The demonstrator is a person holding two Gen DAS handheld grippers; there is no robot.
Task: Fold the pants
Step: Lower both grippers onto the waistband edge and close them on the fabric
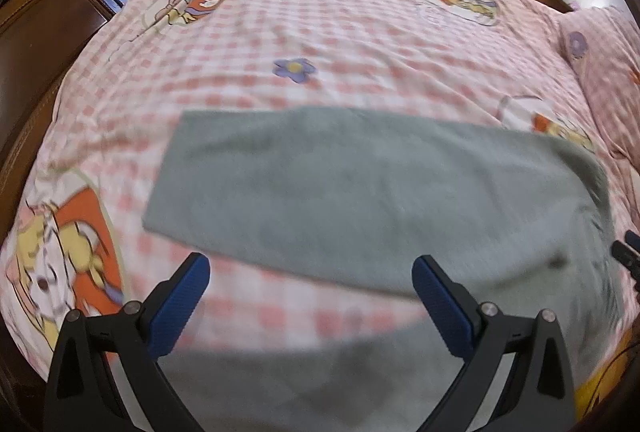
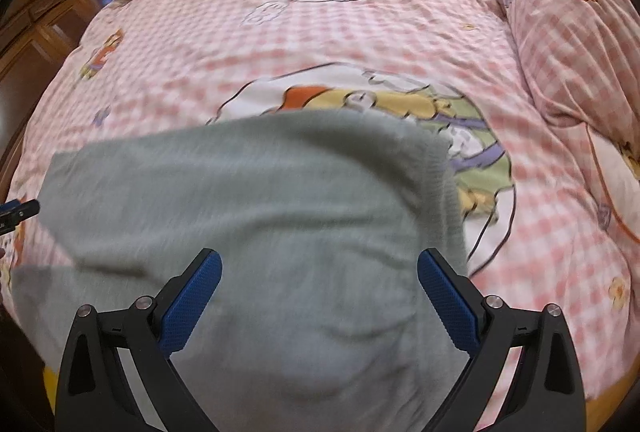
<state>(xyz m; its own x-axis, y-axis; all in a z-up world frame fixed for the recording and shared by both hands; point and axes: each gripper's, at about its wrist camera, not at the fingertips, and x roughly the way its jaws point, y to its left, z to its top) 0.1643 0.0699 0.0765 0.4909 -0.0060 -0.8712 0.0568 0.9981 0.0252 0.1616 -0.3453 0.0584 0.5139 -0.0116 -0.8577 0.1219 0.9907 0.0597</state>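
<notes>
While both tools are hanging above the bed with nothing between their fingers, the inventory is running as follows.

Left gripper (image 1: 310, 296): jaws standing wide apart, blue pads (image 1: 180, 306) bare, hovering over the near edge of the garment. Right gripper (image 2: 320, 296): likewise spread, gripping nothing, poised over the bunched end of the cloth; its tip is also showing at the right margin of the left view.

Pants (image 1: 360, 192): grey-green, lying on the bedspread near the front of the bed, one leg stretching flat toward the left, the other end rumpling and draping toward the near edge (image 2: 280, 232). The cloth is looking soft, knitted or fleecy, light and limp; it is likely sagging wherever it is lifted, not slipping much. Judged best holds: the squared leg end at the left (image 1: 172, 168) and the ribbed edge at the right (image 2: 444, 168), pinching through all layers. Motion blur is hiding seams and waistband detail.

Bedspread (image 1: 360, 32): pink checked, cartoon prints, lying wrinkled beneath. Pillow (image 2: 572, 44): matching, sitting at the right, well apart. Wooden cabinet (image 1: 60, 12): standing along the left. Nothing is lying across the garment; the loose bedspread may be dragging along with it.
</notes>
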